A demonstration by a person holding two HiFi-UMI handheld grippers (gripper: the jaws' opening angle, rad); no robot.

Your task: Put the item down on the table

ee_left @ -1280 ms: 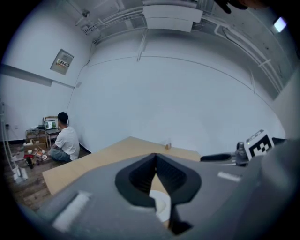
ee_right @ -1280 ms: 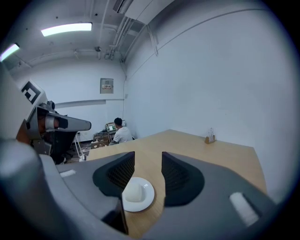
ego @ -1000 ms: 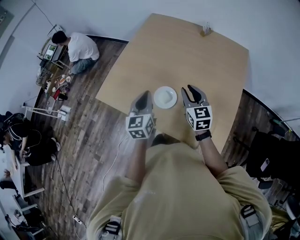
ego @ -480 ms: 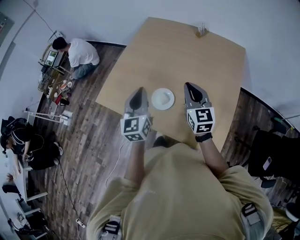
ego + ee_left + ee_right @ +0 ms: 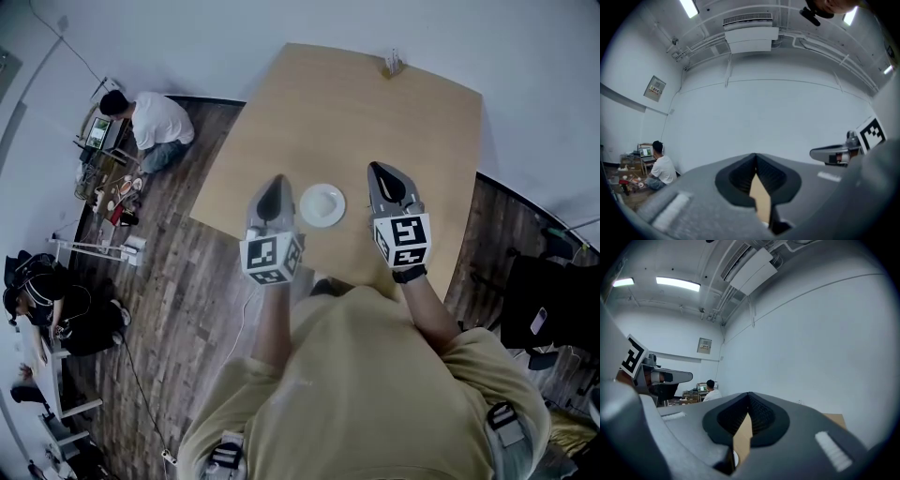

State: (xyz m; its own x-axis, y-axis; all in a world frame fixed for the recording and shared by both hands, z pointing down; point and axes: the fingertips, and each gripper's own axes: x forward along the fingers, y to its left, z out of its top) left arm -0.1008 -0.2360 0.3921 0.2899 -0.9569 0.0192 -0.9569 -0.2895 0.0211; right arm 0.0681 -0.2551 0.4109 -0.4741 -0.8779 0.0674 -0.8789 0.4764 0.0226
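A small white plate (image 5: 322,204) lies flat on the wooden table (image 5: 375,112) near its front edge, held by nothing. My left gripper (image 5: 275,182) hovers just left of the plate, and my right gripper (image 5: 379,170) hovers to its right; both stand apart from it. In the left gripper view the gripper (image 5: 755,156) has its jaw tips meeting, with nothing between them. The right gripper (image 5: 748,394) in its own view is shut and empty too; a sliver of the plate (image 5: 735,458) shows below its jaws. Both grippers point up toward the white wall.
A small holder (image 5: 393,64) stands at the table's far edge. On the wooden floor to the left, a person in a white shirt (image 5: 150,116) sits by a laptop, and another person (image 5: 42,291) is lower left. Dark gear (image 5: 548,314) sits at the right.
Both grippers have drawn a little away from the plate and sideways, the left one more. The plate stays flat on the table. The head view has shifted slightly.
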